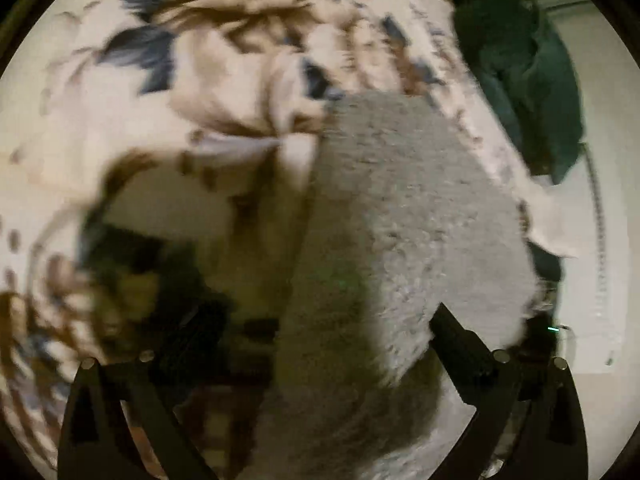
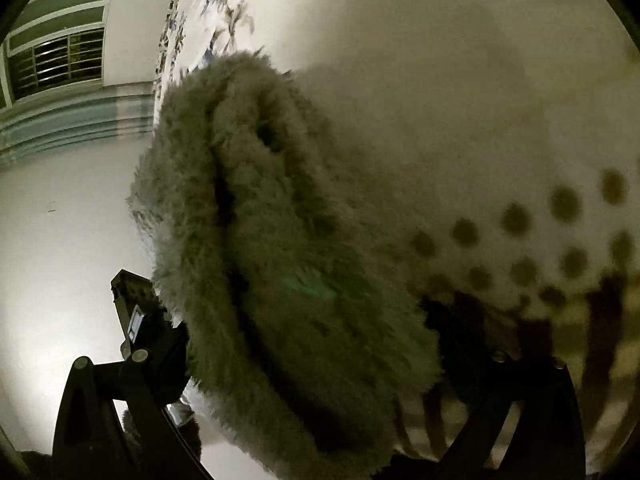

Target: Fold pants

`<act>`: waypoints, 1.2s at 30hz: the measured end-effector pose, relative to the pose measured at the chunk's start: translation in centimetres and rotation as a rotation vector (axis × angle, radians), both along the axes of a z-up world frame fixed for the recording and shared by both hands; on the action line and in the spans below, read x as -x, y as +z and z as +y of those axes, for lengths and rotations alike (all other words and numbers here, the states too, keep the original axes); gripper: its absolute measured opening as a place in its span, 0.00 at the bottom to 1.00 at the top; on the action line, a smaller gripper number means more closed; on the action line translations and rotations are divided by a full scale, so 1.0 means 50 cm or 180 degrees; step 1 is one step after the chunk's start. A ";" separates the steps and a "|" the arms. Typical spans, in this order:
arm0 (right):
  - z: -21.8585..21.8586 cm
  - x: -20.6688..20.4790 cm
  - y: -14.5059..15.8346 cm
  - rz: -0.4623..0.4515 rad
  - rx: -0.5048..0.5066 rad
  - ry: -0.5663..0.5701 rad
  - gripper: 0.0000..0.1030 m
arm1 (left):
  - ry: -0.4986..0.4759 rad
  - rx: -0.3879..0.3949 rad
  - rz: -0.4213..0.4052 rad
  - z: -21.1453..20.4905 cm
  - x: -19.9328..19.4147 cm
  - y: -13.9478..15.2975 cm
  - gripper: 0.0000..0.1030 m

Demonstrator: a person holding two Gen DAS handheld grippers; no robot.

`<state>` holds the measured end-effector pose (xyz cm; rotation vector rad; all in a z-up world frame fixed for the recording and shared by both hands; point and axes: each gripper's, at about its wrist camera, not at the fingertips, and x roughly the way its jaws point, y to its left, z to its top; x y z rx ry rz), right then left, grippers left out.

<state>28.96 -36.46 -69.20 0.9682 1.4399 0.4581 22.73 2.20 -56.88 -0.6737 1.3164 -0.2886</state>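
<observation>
Black gripper fingers stand spread wide at the bottom of both wrist views, and the fluffy grey fleece pants lie right in front of them. On the left gripper, one finger touches the near edge of the fleece, while the other is lost in blur and shadow; the cloth lies loose between them and nothing presses on it. The right gripper is also apart, with the folded, shaggy bundle of the pants bulging between its fingers, one finger just beside the bundle's left flank; whether either finger touches the pile I cannot tell.

The pants rest on a bed covered with a cream sheet printed in brown and blue flowers and dots. The grey cloth lies along the bed's edge, next to a pale floor. A dark green crumpled garment hangs over the far edge of the bed, well apart from the pants. A barred window shows beyond the floor.
</observation>
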 end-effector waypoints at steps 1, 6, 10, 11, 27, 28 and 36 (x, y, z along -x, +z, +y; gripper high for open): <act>0.001 -0.006 -0.006 0.0016 -0.0087 -0.0009 1.00 | 0.0001 0.0044 -0.0005 -0.006 -0.001 0.000 1.00; -0.001 -0.033 -0.029 0.0144 -0.0513 -0.0038 1.00 | 0.0089 0.0236 0.0083 -0.029 -0.016 -0.026 0.97; 0.035 -0.045 -0.022 0.0015 -0.0411 0.0191 1.00 | 0.0064 0.0324 -0.0065 -0.035 -0.017 0.001 0.51; 0.048 -0.047 -0.016 -0.0043 -0.0382 0.0262 0.87 | 0.0063 0.0288 -0.0090 -0.037 -0.016 0.013 0.44; 0.140 -0.176 0.204 -0.0413 -0.0388 0.0145 0.43 | 0.0318 0.0448 -0.0634 0.082 -0.138 0.237 0.36; 0.154 -0.203 0.218 -0.0450 -0.0379 0.0156 0.43 | 0.0342 0.0445 -0.0672 0.102 -0.168 0.249 0.36; 0.318 -0.506 0.285 -0.0679 -0.0364 0.0114 0.43 | 0.0414 0.0381 -0.0878 0.299 -0.500 0.278 0.36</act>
